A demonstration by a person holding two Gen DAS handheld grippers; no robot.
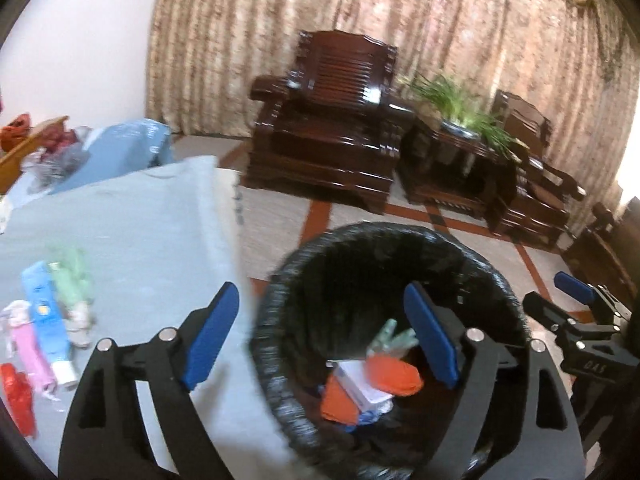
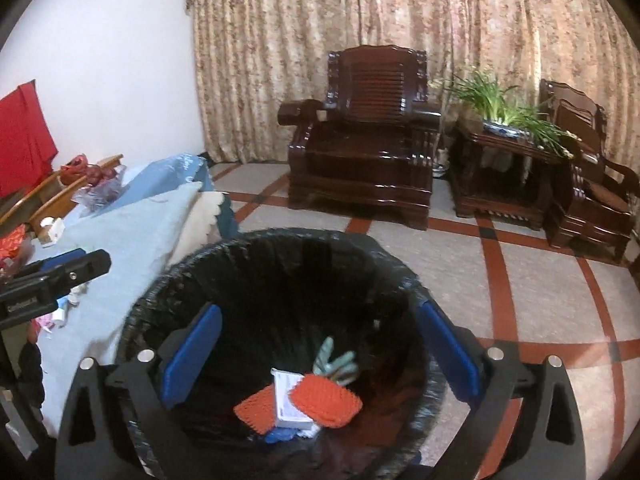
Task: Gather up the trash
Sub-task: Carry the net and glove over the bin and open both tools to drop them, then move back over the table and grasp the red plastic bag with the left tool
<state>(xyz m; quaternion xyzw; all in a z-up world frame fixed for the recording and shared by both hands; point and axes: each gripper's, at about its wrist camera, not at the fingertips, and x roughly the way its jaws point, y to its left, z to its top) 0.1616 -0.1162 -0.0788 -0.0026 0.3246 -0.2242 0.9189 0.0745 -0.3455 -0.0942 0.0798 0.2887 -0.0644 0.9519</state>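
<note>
The left gripper hung over the near rim of the black-lined trash bin, its blue pads spread wide with nothing between them — one pad over the table edge, the other above the bin's mouth. The right gripper was poised directly above the same bin, fingers likewise far apart and empty.

Inside the bin lay the collected trash: an orange knitted piece, a white printed carton beneath it, a pale green wrapper behind, and something blue at the bottom, too hidden to name.

On the light blue tablecloth beside the bin more litter waited — a blue tube, a pink wrapper, a green wrapper and a red scrap, lying close together near the left edge of the left wrist view, blurred.

Behind stood a dark wooden armchair, a side table with a potted plant, and a patterned curtain.
</note>
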